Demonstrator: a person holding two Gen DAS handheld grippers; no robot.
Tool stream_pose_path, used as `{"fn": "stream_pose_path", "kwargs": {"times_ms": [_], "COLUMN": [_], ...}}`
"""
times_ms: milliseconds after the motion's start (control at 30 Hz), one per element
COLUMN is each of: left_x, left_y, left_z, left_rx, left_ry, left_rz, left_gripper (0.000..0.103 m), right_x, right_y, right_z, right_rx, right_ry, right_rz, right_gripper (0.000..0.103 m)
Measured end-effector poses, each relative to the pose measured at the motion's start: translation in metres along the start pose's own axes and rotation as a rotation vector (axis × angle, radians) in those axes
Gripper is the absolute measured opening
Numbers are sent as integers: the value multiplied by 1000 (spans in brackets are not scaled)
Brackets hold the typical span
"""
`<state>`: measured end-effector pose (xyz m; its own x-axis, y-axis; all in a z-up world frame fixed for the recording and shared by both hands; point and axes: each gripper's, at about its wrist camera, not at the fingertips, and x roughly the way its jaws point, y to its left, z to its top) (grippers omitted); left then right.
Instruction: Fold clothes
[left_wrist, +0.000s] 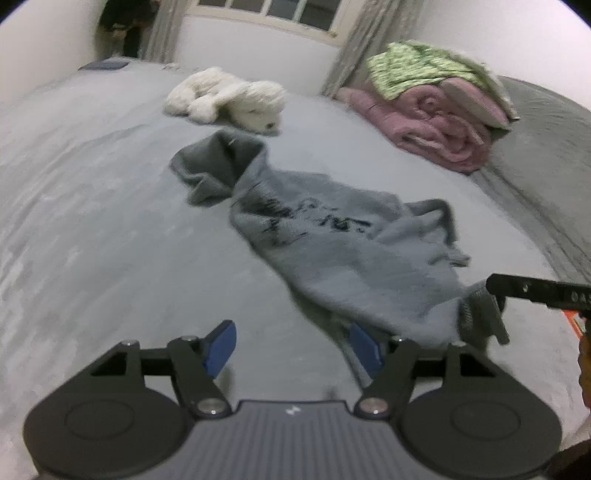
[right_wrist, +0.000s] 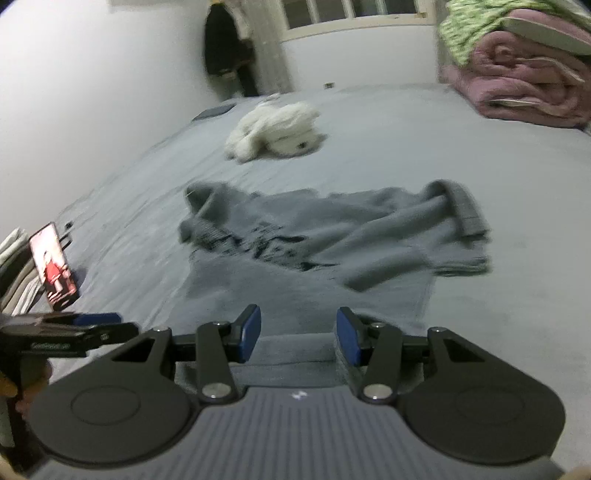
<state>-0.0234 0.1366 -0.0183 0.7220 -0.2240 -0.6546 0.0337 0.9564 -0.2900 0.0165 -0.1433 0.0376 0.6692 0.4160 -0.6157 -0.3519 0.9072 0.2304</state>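
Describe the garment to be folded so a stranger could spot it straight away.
Start at the wide grey bed. In its middle, nearer than the white plush dog, lies a crumpled grey sweatshirt. Dark lettering across its front sets it apart from the rolled pink quilt.

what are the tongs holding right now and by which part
Nothing is held. The left tongs stand open beside the near edge of the grey sweater. The right tongs are open over its hem, pads not pressing the cloth.
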Motion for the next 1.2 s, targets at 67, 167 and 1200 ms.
{"fn": "stream_pose_path", "kwargs": {"times_ms": [67, 167, 1200], "left_x": [3, 9, 50], "left_y": [5, 12, 34], "left_z": [1, 2, 50], "left_rx": [-18, -50, -266], "left_ry": [14, 36, 9], "left_rz": [17, 35, 61], "left_gripper": [70, 70, 56], "right_x": [10, 22, 82], "right_y": [13, 30, 51], "right_z": [0, 0, 12], "right_rx": [-23, -55, -18], "right_ry": [19, 40, 67], "right_rz": [25, 59, 47], "right_gripper": [50, 50, 13]}}
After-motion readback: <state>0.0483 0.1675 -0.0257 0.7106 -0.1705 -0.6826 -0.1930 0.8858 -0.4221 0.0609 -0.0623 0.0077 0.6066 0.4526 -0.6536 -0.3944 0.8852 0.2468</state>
